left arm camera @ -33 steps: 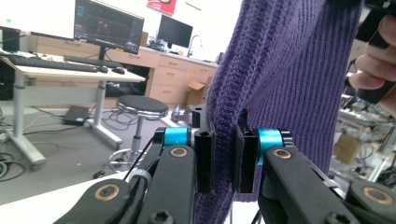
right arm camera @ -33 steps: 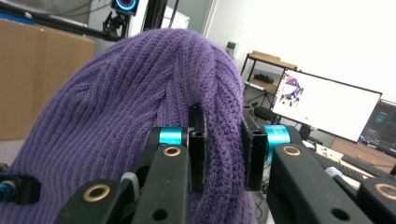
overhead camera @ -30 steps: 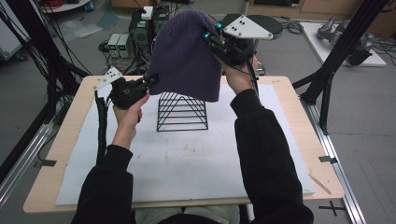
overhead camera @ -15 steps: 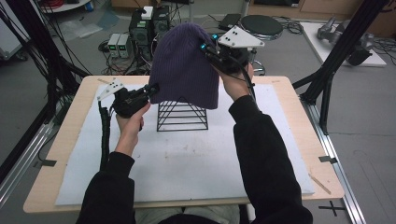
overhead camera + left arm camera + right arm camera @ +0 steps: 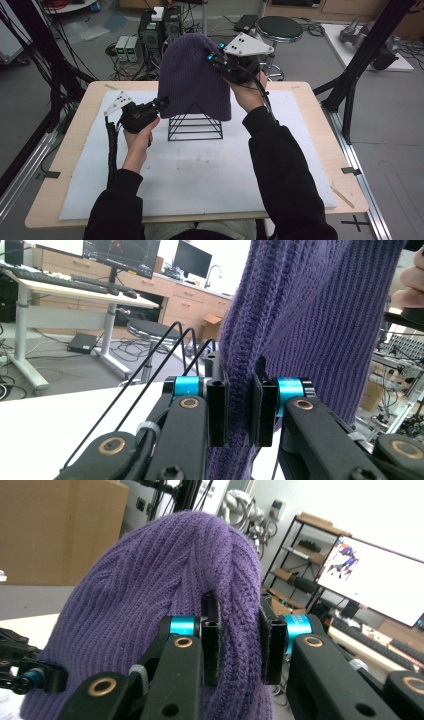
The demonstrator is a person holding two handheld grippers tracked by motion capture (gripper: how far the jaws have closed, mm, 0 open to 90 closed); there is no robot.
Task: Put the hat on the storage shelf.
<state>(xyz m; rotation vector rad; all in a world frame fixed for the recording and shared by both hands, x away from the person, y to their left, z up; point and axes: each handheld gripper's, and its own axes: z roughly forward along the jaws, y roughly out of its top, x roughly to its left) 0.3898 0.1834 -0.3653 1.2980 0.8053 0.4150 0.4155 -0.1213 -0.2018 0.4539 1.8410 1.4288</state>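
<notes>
Left claw [image 5: 161,104] sits low with its jaws clamped tight, forearm stretched forward, while the right claw [image 5: 214,56] is held up high, pinched shut too, wrist cocked back toward the left.

Purple knit beanie [image 5: 192,75] hangs upright over black wire stand [image 5: 195,125]

Setting: a robotics or research lab. The wooden table [image 5: 320,150] carries a white foam mat [image 5: 200,180] and is framed by black aluminium rig posts [image 5: 360,60]. Grey floor behind it holds electronics boxes [image 5: 131,47] with tangled cables and a round stool [image 5: 280,27]. Benches carry lit monitors [image 5: 120,255], a keyboard [image 5: 40,275]; shelving [image 5: 310,540] and a cardboard box [image 5: 55,530] stand beyond.
</notes>
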